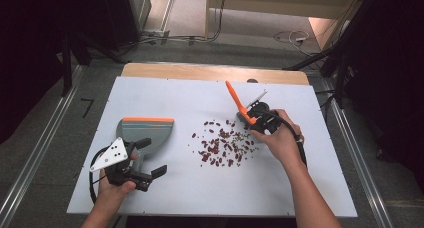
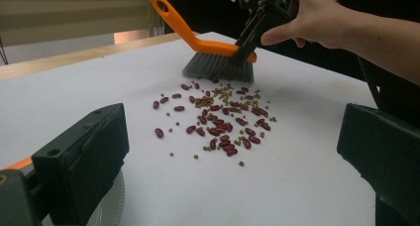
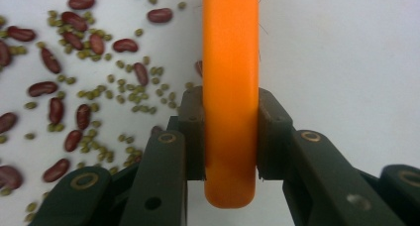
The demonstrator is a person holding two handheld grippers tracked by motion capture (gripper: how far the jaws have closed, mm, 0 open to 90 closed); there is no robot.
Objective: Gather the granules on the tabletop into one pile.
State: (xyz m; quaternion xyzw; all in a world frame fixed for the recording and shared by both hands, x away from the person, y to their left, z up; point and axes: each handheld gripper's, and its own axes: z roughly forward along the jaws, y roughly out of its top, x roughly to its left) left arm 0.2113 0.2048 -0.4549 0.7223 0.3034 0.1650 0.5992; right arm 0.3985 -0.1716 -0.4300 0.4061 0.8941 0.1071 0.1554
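Clamped on the orange plastic brush point(image 3: 230, 97), my right gripper point(image 1: 261, 119) sets its grey bristles at the far edge of the scattered red and green beans point(image 1: 222, 143). Left of the beans, my left gripper point(image 1: 142, 160), jaws parted, rests over the grey dustpan point(image 1: 150, 130), ready to receive them.

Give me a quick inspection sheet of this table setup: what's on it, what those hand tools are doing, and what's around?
Surface: white board on a wooden table, flat.
Job's things: orange brush, bristles on the board by the far edge of the beans, red and small green ones scattered mid-board; grey dustpan with orange edge at left.
Clutter: nothing seen.
Grippers: right gripper clamped on the brush handle; left gripper open, at the dustpan's handle; a grip cannot be told.
Cables: black cable along the right forearm; loose wires on the floor beyond.
Surroundings: metal rails, dark stands.
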